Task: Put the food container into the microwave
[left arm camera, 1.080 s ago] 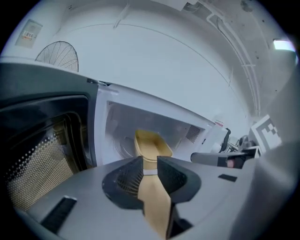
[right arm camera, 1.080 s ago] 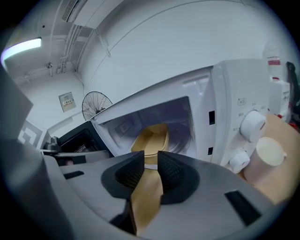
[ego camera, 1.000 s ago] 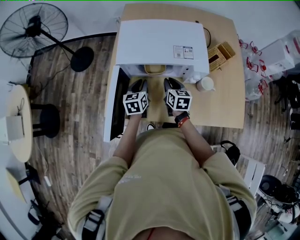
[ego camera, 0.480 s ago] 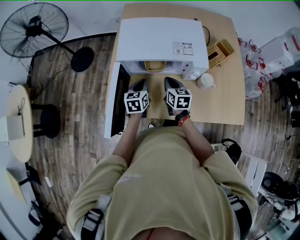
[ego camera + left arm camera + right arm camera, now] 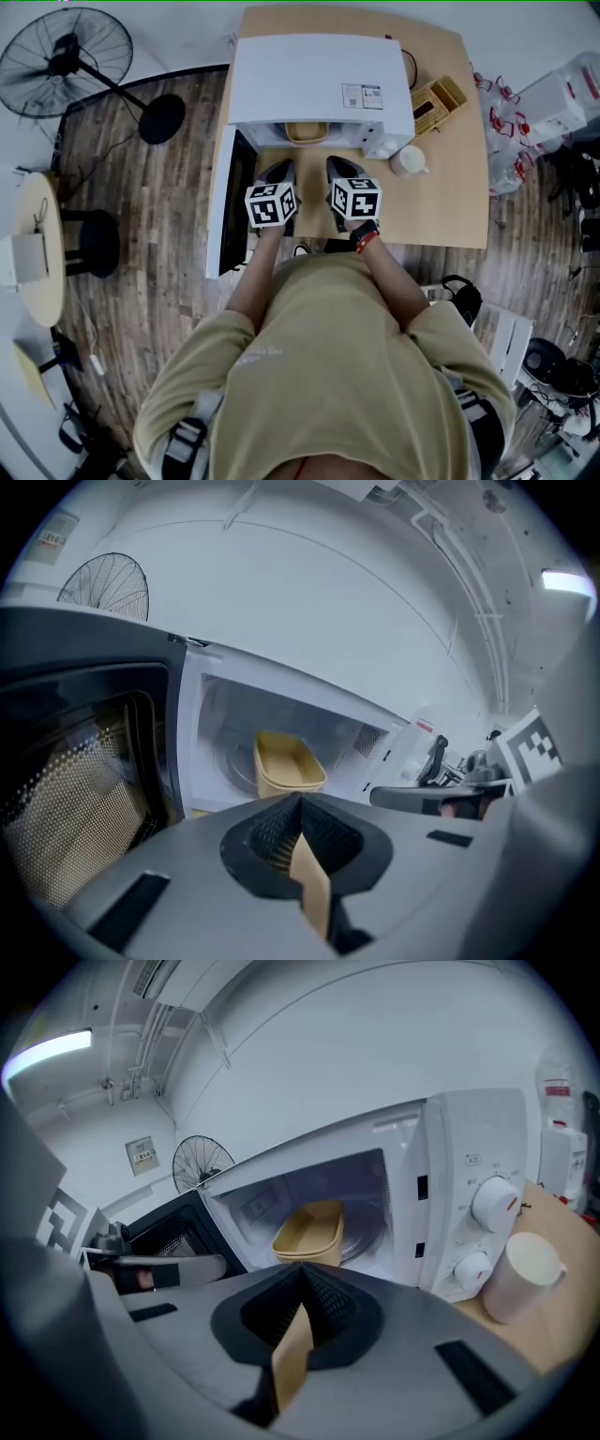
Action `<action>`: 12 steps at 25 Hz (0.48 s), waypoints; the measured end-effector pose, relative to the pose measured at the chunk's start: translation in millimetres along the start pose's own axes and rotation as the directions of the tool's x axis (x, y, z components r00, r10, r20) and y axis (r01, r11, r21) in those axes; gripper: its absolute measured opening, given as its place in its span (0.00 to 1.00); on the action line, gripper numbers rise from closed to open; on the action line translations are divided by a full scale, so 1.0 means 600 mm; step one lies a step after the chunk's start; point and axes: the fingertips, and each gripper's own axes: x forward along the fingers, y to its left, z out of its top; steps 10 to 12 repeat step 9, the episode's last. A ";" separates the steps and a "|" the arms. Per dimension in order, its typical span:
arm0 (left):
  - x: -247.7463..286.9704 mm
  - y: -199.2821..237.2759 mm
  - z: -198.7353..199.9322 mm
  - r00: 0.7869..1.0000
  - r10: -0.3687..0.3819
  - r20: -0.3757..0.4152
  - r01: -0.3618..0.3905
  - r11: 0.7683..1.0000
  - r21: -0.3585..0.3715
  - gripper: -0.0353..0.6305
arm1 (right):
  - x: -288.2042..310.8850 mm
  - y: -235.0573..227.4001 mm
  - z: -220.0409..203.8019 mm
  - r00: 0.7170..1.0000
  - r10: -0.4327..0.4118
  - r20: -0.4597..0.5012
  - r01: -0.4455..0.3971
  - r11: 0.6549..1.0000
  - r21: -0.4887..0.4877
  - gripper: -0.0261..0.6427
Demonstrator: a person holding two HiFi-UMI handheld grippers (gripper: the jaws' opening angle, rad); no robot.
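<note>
A tan food container sits inside the open white microwave, on the turntable; it also shows in the left gripper view and in the right gripper view. The microwave door swings out to the left. My left gripper and right gripper hover side by side over the table just in front of the opening, clear of the container. Both are shut with nothing held: the left jaws and the right jaws meet at their tips.
A white cup stands by the microwave's control panel, right of my right gripper. A wooden box lies further back on the wooden table. A floor fan and a small round table stand off to the left.
Both grippers have drawn back slightly from the microwave opening. The container has stayed inside, and the door is still open.
</note>
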 end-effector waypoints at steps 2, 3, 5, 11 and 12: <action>0.007 -0.001 -0.005 1.000 0.000 -0.012 0.000 1.000 -0.006 0.08 | 0.001 -0.005 -0.001 1.000 -0.001 -0.006 0.001 1.000 0.003 0.07; 0.011 -0.001 -0.010 1.000 0.002 -0.026 -0.002 1.000 -0.006 0.08 | 0.002 -0.009 -0.002 1.000 -0.002 -0.009 0.002 1.000 0.004 0.07; 0.021 0.000 -0.028 0.998 0.009 -0.069 -0.008 1.000 0.004 0.08 | 0.004 -0.016 -0.005 1.000 -0.004 -0.017 0.004 1.000 0.006 0.07; 0.047 0.004 -0.083 0.980 0.026 -0.197 -0.017 0.999 0.047 0.08 | 0.011 -0.034 -0.009 0.999 -0.007 -0.034 0.007 1.000 0.008 0.07; 0.047 0.004 -0.083 0.980 0.026 -0.197 -0.017 0.999 0.047 0.08 | 0.011 -0.034 -0.009 0.999 -0.007 -0.034 0.007 1.000 0.008 0.07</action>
